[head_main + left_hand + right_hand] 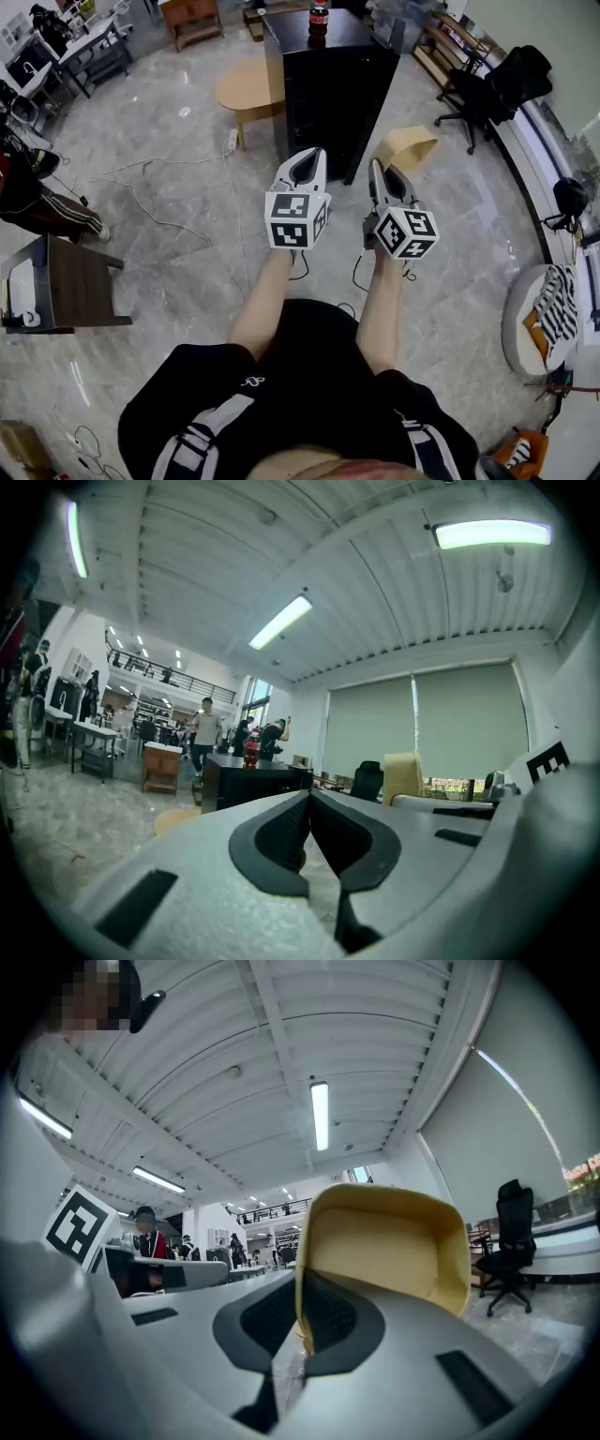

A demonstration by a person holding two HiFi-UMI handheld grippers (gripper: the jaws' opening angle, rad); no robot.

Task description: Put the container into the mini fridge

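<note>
My right gripper (379,169) is shut on one wall of a tan open container (410,146), which I hold tilted above the floor. In the right gripper view the container (394,1251) stands over the jaws, and its edge is pinched at the right gripper (302,1285). My left gripper (314,155) is shut with nothing in it, and in its own view the left gripper (309,801) has its pads pressed together. Just ahead of both stands the black mini fridge (323,89), its door closed as far as I can see. It also appears beyond the left jaws as a dark mini fridge (246,782).
A cola bottle (319,21) stands on top of the fridge. A round wooden table (246,89) is to its left and a black office chair (489,86) to its right. Cables (159,202) trail over the marble floor. A low dark table (70,281) is at my left.
</note>
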